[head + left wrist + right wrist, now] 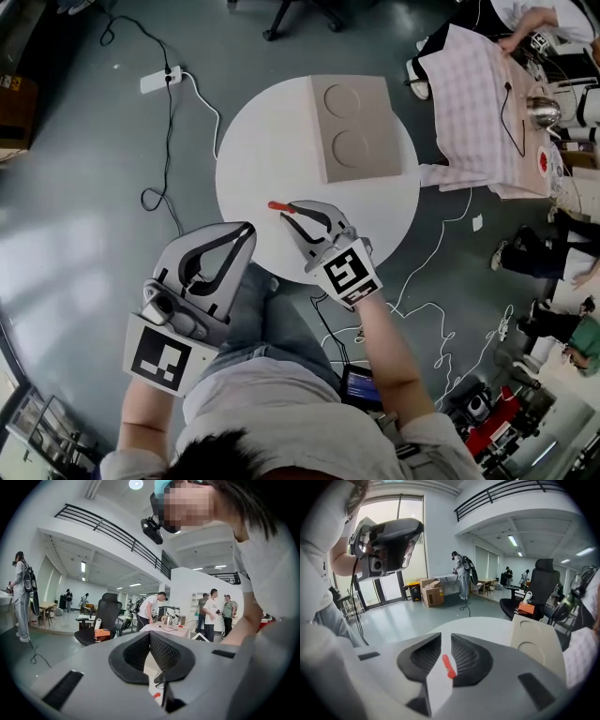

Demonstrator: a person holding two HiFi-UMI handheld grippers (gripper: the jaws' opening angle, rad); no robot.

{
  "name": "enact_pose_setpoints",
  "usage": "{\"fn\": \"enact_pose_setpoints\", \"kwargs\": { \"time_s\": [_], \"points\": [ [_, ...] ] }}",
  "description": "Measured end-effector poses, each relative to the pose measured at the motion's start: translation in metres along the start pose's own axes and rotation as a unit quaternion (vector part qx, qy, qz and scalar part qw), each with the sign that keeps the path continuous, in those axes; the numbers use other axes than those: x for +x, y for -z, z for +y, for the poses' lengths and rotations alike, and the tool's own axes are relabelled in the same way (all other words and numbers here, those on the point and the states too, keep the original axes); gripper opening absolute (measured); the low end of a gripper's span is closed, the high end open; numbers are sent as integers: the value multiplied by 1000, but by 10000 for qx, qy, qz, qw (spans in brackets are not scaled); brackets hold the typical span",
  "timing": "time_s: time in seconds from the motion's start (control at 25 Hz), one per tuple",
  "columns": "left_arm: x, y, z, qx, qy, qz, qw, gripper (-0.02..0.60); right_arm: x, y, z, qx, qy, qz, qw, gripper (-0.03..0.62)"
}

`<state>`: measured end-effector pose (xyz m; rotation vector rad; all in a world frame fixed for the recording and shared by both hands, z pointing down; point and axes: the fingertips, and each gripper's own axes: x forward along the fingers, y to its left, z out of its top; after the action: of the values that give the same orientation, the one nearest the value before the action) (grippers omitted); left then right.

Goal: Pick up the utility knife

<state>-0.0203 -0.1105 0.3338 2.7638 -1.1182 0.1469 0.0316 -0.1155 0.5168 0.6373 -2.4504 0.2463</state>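
Head view: white round table, grey floor; right gripper fingers narrowly apart, left gripper fingers together.

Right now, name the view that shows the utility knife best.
The right gripper view: the red utility knife shows clearly between the open jaws. The head view shows it small, at the tips of the right hand-held gripper. The left gripper view catches only a red speck.

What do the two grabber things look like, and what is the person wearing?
The left gripper and right gripper are both grey plastic, with curved jaws lined by black ribbed pads. Each carries a white cube printed with black square markers. The person wears a pale short-sleeved T-shirt and blue jeans.
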Motion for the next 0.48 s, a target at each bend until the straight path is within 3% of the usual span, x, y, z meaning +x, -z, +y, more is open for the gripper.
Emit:
{"fn": "enact_pose_setpoints", "kwargs": {
  "time_s": [0.48],
  "points": [
    [66,5,97,-230,95,132,9996,11,84,22,-82,-356,-229,997,9941,81]
  ]
}}
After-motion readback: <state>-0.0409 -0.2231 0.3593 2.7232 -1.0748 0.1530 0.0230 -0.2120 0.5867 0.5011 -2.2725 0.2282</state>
